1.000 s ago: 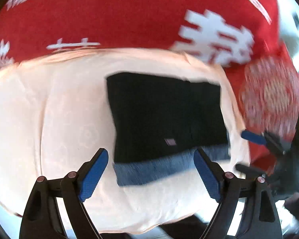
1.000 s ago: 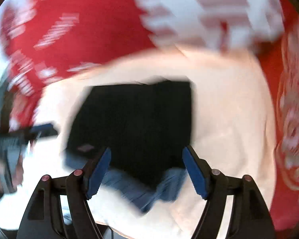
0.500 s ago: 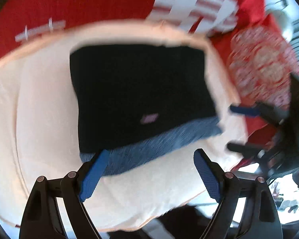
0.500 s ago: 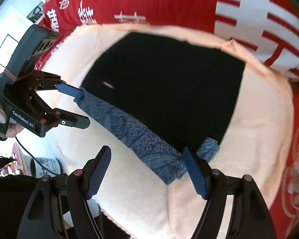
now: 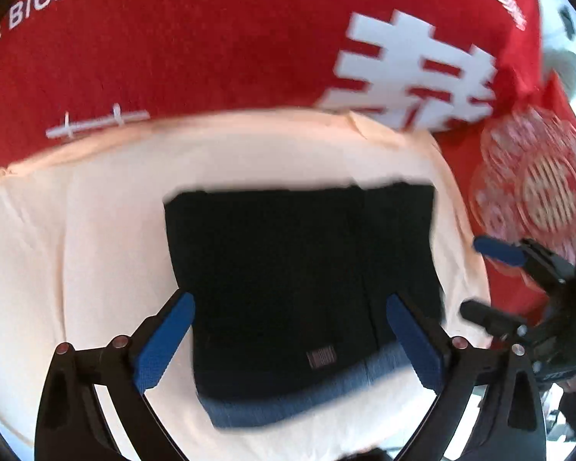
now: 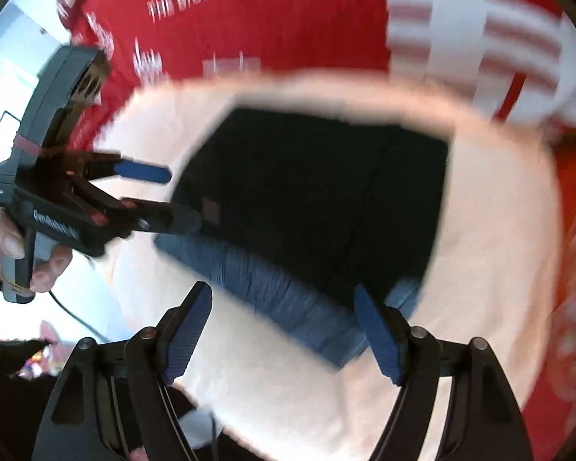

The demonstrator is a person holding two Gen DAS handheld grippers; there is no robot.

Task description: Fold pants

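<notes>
Pants (image 5: 299, 288) lie folded into a dark rectangle on the cream cushion (image 5: 76, 249), black fabric on top with a blue-grey layer peeking out along the near edge and a small label near that edge. Behind the cushion rises a red cloth with white lettering (image 5: 211, 46). Left gripper (image 5: 288, 342) hovers just above the near edge of the pants, its blue pads spread wide, nothing between them. Over in the right wrist view, the right gripper (image 6: 284, 330) is also wide apart and empty, poised over the blue-grey strip at the pants' near corner. That same view catches the left gripper from the side, fingers parted, the lower one close by the pants' left edge; blur hides whether it touches. A hand (image 6: 15, 253) grips its handle.
</notes>
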